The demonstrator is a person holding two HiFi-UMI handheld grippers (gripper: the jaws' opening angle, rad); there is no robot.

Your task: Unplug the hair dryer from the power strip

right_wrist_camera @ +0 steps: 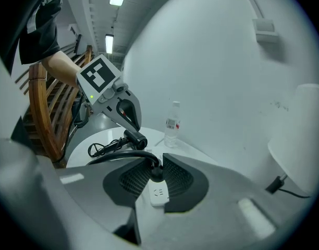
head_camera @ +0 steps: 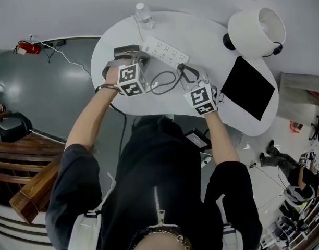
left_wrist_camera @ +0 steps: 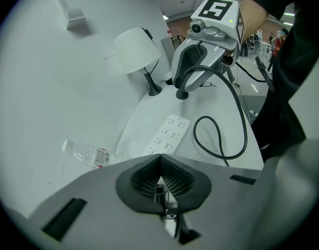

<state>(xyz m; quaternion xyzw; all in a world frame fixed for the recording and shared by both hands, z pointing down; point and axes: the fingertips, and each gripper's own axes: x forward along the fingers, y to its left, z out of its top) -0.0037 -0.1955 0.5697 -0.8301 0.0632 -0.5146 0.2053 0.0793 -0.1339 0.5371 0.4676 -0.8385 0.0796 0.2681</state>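
Surface, head view: a white oval table [head_camera: 201, 35] stands against a pale wall, with a lamp [head_camera: 256, 30] and a water bottle [head_camera: 144, 13] at its far side.
Task things, head view: the power strip [head_camera: 167, 50] lies flat near the far edge. The left gripper [head_camera: 131, 59] and the right gripper [head_camera: 188, 73] are just in front of it.
Handling, as I judge: the plug [right_wrist_camera: 157, 171] is small, hard and light, best pinched on its body. The cable [left_wrist_camera: 195, 132] is soft and should not be pulled. The strip looks light and may lift together with the plug.
Left gripper view, fingers: its own pads are fully together, and I can make out nothing held.
Left gripper view, plug: it hangs from the right gripper in the air, above the strip, so it seems already out.
Right gripper view, fingers: they are about half apart and press both sides of the plug. The strip's end is just beneath.
Right gripper view, dryer: a dark round piece [right_wrist_camera: 134, 138] under the left gripper's tips may be its body, but I cannot tell.
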